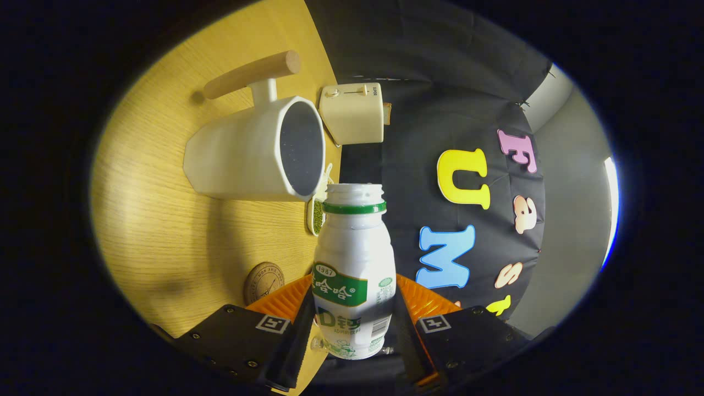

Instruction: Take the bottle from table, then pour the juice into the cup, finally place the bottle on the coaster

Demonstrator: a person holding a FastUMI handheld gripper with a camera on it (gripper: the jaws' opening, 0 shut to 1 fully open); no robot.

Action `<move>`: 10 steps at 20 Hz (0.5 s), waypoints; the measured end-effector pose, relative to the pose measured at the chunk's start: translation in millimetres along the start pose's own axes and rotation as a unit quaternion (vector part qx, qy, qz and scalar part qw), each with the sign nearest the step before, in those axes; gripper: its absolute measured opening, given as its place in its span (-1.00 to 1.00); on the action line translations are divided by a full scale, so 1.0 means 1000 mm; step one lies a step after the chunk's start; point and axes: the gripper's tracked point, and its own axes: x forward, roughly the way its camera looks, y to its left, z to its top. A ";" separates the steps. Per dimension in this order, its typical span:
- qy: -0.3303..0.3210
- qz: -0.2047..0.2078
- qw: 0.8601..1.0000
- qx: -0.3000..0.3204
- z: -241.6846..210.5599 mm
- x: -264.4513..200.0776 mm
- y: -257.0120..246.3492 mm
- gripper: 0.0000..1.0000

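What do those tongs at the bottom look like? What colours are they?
The tongs have two chunky black blocks, one on each side, dotted with small screws. Each block carries a little square black-and-white marker. Behind them sit ridged orange parts. The fingers are long, dark strips, and the edge of one looks finely toothed, like a comb.

Bottle (353, 275) base hidden between tool (352, 335) fingers; small dish (316, 215) of green beans mostly behind bottle and cup (256, 154).

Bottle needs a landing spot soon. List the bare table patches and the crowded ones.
With the gripper shut on the bottle, bare wood lies on the table between the cup and the coaster. It is crowded along the table edge: cup, a cream box and a small green dish.
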 end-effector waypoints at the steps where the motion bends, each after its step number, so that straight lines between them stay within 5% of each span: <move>1: 0.001 -0.003 1.000 -0.008 0.000 0.000 -0.002 0.41; 10: 0.003 -0.026 0.997 -0.074 0.001 -0.001 -0.013 0.41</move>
